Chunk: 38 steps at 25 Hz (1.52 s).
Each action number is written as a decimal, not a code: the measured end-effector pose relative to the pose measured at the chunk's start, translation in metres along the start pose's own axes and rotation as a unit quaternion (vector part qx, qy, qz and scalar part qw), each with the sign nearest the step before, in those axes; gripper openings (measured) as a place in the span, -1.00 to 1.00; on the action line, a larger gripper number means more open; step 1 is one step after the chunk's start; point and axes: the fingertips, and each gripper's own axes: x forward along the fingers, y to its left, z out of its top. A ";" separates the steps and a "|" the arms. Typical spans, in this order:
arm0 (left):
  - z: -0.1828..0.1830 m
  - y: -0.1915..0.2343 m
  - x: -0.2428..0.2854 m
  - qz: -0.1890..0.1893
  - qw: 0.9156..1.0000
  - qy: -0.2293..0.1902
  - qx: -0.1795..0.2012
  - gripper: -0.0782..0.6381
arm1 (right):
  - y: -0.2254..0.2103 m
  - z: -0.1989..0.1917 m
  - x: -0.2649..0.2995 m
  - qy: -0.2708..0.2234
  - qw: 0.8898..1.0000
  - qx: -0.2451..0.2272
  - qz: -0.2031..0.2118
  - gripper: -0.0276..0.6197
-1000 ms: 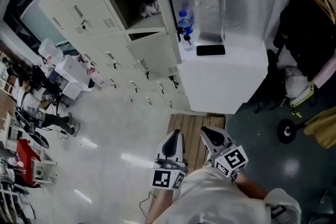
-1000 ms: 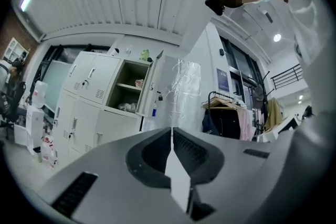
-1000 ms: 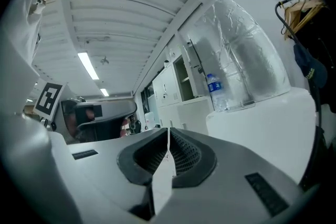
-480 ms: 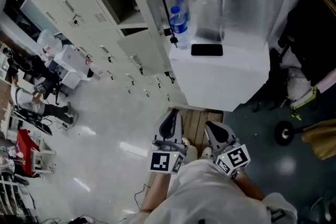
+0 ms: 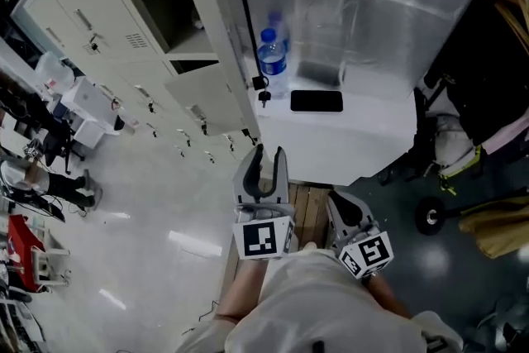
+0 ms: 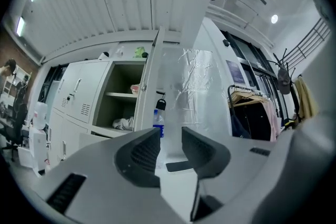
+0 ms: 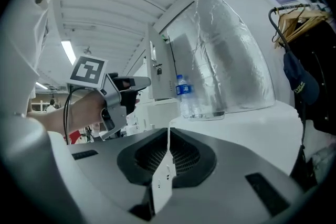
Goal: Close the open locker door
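Left gripper (image 5: 266,159): my jaws opening, nothing between them | Right gripper (image 5: 340,207): my jaws pressed together, empty | Locker door (image 5: 216,12): stands open, ahead of left gripper, beside water bottle (image 5: 271,62)

A workplace locker room with a shiny floor (image 5: 157,202). Pale metal lockers (image 5: 74,8) line one wall. Jackets (image 5: 488,54) hang nearby.

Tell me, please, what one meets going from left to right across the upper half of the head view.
closed locker doors → open locker compartment → open locker door → water bottle → black phone → dark hanging clothes
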 end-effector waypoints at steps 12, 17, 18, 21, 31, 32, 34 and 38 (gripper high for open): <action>-0.007 0.026 0.026 0.059 0.998 0.017 -0.005 -0.49 | -0.014 0.002 0.045 0.013 1.000 0.005 0.019 -0.81; -0.002 0.045 0.020 0.075 0.997 0.018 0.001 -0.49 | -0.014 -0.002 0.055 0.017 0.999 0.011 0.029 -0.81; -0.002 0.050 0.019 0.076 0.997 0.018 0.007 -0.49 | -0.014 -0.003 0.057 0.018 0.999 0.013 0.031 -0.81; -0.003 0.065 0.015 0.086 0.996 0.021 0.025 -0.49 | -0.010 -0.007 0.064 0.022 0.999 0.016 0.040 -0.81; 0.004 0.130 0.008 0.159 0.987 0.007 0.029 -0.49 | 0.008 -0.011 0.093 0.034 0.996 0.015 0.078 -0.81; 0.004 0.137 0.007 0.167 0.986 0.006 0.026 -0.49 | 0.008 -0.011 0.096 0.034 0.996 0.013 0.080 -0.81; 0.004 0.153 0.008 0.179 0.983 0.005 0.024 -0.49 | 0.010 -0.010 0.104 0.034 0.996 0.011 0.082 -0.81; 0.005 0.186 0.012 0.188 0.982 0.003 0.028 -0.50 | 0.008 -0.007 0.120 0.035 0.996 0.010 0.079 -0.81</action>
